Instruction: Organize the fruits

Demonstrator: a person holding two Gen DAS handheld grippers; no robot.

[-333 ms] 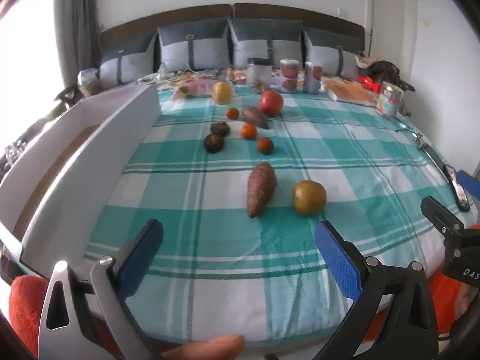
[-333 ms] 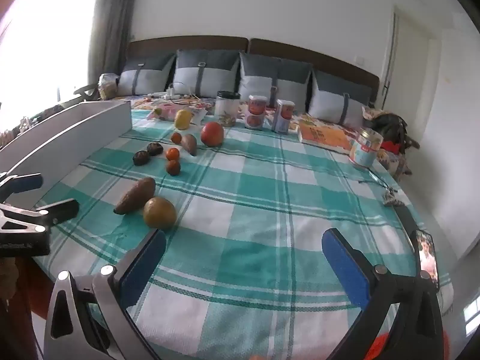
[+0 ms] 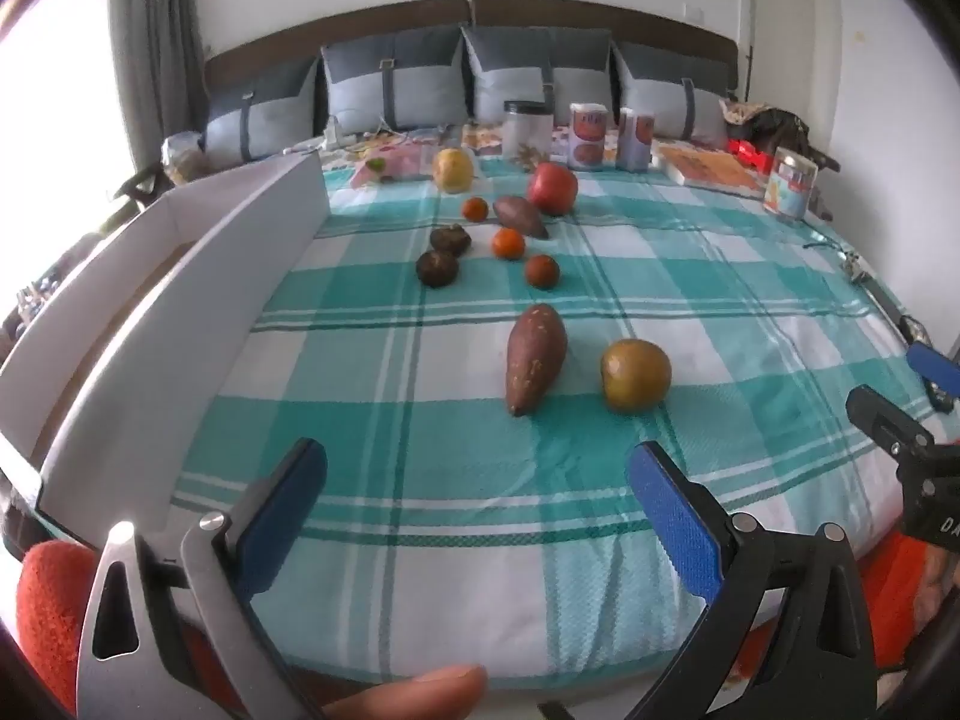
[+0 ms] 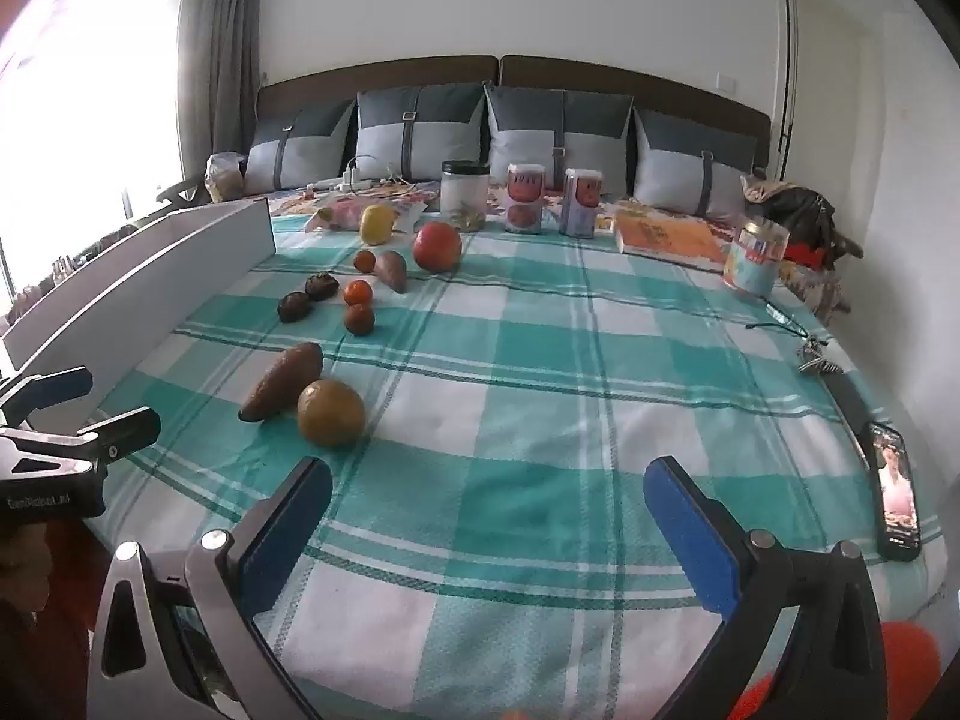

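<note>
- The left gripper [image 3: 477,483] has barely shifted since a moment ago, jaws spread wide with nothing between them, low over the checked bedspread [image 3: 690,300].
- The sweet potato [image 3: 534,357] and brown round fruit [image 3: 636,375] lie at its 12 and 1 o'clock, untouched.
- The right gripper [image 4: 489,501] is likewise wide and empty; the fruit sits at its 10 o'clock.
- The white box [image 3: 174,300] waits at 9 o'clock.
- Nothing is sorted yet; the approach is just starting.
</note>
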